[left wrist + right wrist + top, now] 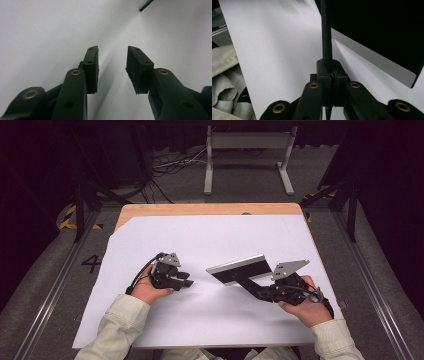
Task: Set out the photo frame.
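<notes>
The right claw [261, 290] pinches a flat black-and-silver panel [239, 269] by one thin edge, so the panel could swivel or slip out if the hand tilts, since most of it hangs free beyond the grip. In the right gripper view the panel [377, 30] rises edge-on from between the jaws pressed together on it. In the high view it sits right of centre, slanting above the white sheet [210, 240] covering the table. The left claw [112, 70], spread and empty, rests left of centre.
</notes>
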A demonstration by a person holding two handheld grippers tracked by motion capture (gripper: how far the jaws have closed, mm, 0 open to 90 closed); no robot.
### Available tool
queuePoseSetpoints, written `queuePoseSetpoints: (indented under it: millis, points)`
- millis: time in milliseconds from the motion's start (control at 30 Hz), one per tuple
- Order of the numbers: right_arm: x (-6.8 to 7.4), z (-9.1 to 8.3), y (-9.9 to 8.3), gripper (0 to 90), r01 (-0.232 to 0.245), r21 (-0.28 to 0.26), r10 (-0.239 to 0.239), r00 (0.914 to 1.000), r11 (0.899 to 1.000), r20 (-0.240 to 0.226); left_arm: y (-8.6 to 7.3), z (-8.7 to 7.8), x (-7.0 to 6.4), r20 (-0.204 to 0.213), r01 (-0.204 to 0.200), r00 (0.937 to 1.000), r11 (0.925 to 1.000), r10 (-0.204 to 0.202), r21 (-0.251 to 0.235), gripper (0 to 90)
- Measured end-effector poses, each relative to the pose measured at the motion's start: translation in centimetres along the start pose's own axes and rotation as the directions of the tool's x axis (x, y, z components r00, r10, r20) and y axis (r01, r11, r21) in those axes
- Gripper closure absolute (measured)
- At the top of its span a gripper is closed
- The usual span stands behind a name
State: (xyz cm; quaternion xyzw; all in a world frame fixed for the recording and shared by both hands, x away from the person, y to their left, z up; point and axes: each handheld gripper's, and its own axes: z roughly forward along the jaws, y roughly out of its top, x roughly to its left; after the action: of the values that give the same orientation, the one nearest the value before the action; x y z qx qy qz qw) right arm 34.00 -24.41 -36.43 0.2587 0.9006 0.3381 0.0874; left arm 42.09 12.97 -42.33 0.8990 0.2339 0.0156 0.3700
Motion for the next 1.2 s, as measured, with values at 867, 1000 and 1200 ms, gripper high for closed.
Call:
queuePoseSetpoints:
  millis: [867, 1000, 1200]
  points:
    - [-0.8, 1.0, -2.4, 86.1, 0.105, 0.088, -0.106, 0.9944, 0.991, 0.002, 0.5, 0.5, -0.1, 0.013, -0.012, 0.9998, 0.9999, 0.012, 0.006, 62.7]
    - [-0.9, 1.3, -2.8, 85.8, 0.106, 0.107, -0.107, 0.9943, 0.989, 0.002, 0.6, 0.6, -0.1, 0.015, -0.01, 0.9998, 0.9999, 0.01, 0.006, 62.7]
    - [-1.0, 1.5, -3.1, 85.5, 0.095, 0.129, -0.096, 0.9953, 0.987, 0.001, 0.7, 0.7, -0.1, 0.021, -0.012, 0.9997, 0.9999, 0.011, 0.007, 62.7]
